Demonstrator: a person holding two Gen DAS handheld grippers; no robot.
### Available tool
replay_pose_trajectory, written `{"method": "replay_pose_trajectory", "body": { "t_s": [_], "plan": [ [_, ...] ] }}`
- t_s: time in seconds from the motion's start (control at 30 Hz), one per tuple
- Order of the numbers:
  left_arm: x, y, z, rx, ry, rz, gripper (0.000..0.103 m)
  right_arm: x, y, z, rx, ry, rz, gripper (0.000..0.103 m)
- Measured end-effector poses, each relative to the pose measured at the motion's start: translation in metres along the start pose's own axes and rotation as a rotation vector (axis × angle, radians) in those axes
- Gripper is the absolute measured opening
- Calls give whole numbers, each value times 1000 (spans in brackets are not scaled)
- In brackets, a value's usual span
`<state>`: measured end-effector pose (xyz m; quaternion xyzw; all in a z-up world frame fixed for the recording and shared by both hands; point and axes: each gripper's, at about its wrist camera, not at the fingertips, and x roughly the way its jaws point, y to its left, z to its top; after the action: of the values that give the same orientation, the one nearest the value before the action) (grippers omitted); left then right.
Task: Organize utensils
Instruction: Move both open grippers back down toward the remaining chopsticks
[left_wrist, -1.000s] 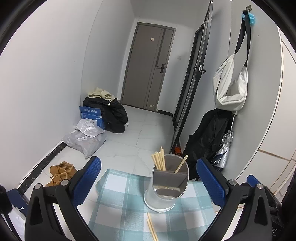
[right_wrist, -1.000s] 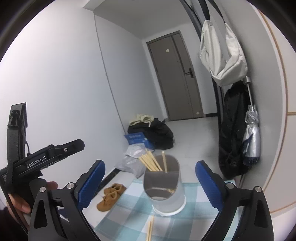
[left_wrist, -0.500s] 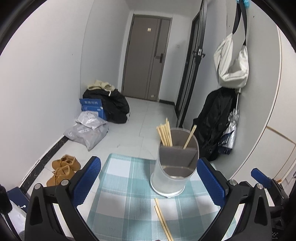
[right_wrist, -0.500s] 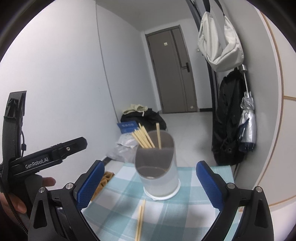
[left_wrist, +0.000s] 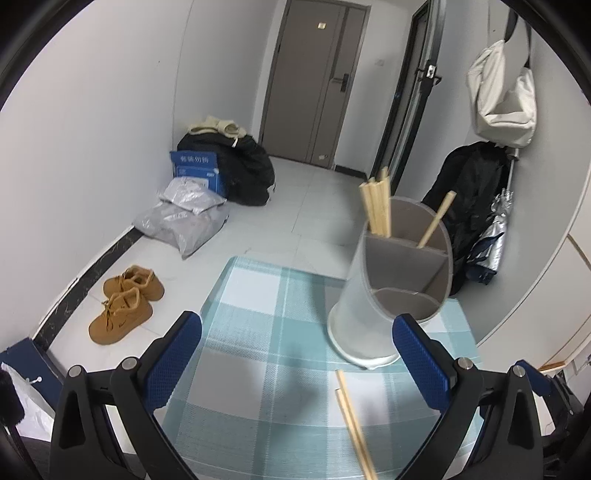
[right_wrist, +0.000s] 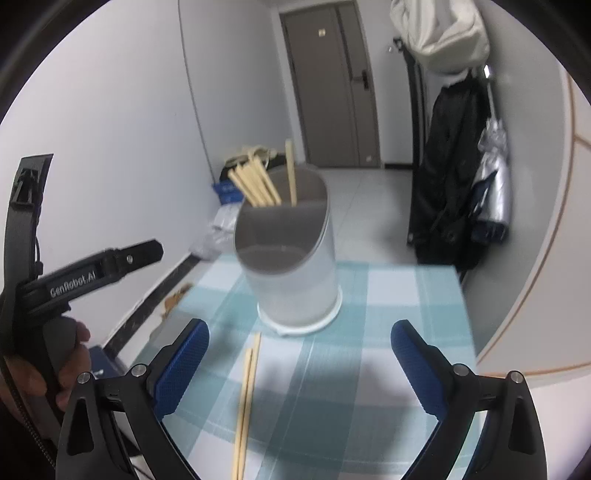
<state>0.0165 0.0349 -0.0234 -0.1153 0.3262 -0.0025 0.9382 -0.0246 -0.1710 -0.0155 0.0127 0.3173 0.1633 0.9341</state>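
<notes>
Both grippers have dropped lower and tipped down over the last second, so the utensil holder (left_wrist: 391, 291) looms closer and more tablecloth (left_wrist: 258, 332) shows now. It's a pale translucent cylinder with grey dividers making three compartments, standing at the far side of the checked teal-and-white cloth. One back compartment has a bunch of wooden chopsticks (left_wrist: 376, 210), about four or five but they overlap so I can't count for sure. The other back compartment has a single chopstick (left_wrist: 436, 221) leaning alone. The front compartment looks empty.

Two loose chopsticks (right_wrist: 246, 387) lie side by side on the cloth just in front of the holder, their near ends cut off by the bottom of both views. The right view is blurry, so the holder's inside is hard to read there.

Left gripper (left_wrist: 295, 365) has its jaws wide apart, nothing between them. Right gripper (right_wrist: 299, 365) same deal, spread wide and empty, hovering over the loose pair.
</notes>
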Motion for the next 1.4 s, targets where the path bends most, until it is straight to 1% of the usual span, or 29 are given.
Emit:
{"method": "replay_pose_trajectory", "body": {
  "t_s": [0.07,0.13,0.2,0.23,0.37,0.43,0.47,0.5,0.53,0.6,0.77,0.83,0.97,1.03,1.17,1.23,1.33,1.4],
  "plan": [
    [6,5,0,-15,25,-3,102,9,0,-3,1,33,0,98],
    [12,8,1,-28,45,-8,102,20,1,-6,-2,73,-2,91],
    [17,13,3,-43,60,2,102,36,2,-9,0,130,-6,87],
    [19,15,4,-49,65,4,102,42,2,-10,4,149,-6,81],
    [22,22,6,-63,71,19,102,71,10,-16,8,248,19,69],
    [23,26,8,-69,71,31,102,84,15,-20,-6,293,32,57],
    [23,28,8,-72,71,38,102,91,19,-23,-18,319,30,53],
    [23,29,8,-76,72,47,102,96,21,-26,-28,338,31,44],
    [26,32,9,-79,74,55,102,103,25,-28,-45,363,41,37],
    [28,35,9,-88,88,66,102,109,30,-32,-68,391,48,34],
    [30,42,8,-94,103,77,102,116,32,-40,-85,418,75,32],
    [32,45,7,-101,117,77,102,119,31,-44,-84,440,72,28],
    [34,49,7,-120,136,76,102,119,37,-46,-138,442,40,26],
    [34,51,8,-122,134,79,102,120,40,-47,-162,442,38,25],
    [33,53,9,-126,124,88,102,120,50,-52,-251,442,-15,21],
    [34,55,9,-130,125,90,102,118,53,-53,-273,442,-21,15],
    [34,56,10,-133,126,93,102,115,53,-55,-282,457,-2,5],
    [34,56,10,-139,126,94,102,111,51,-55,-281,478,6,5]
  ]
}}
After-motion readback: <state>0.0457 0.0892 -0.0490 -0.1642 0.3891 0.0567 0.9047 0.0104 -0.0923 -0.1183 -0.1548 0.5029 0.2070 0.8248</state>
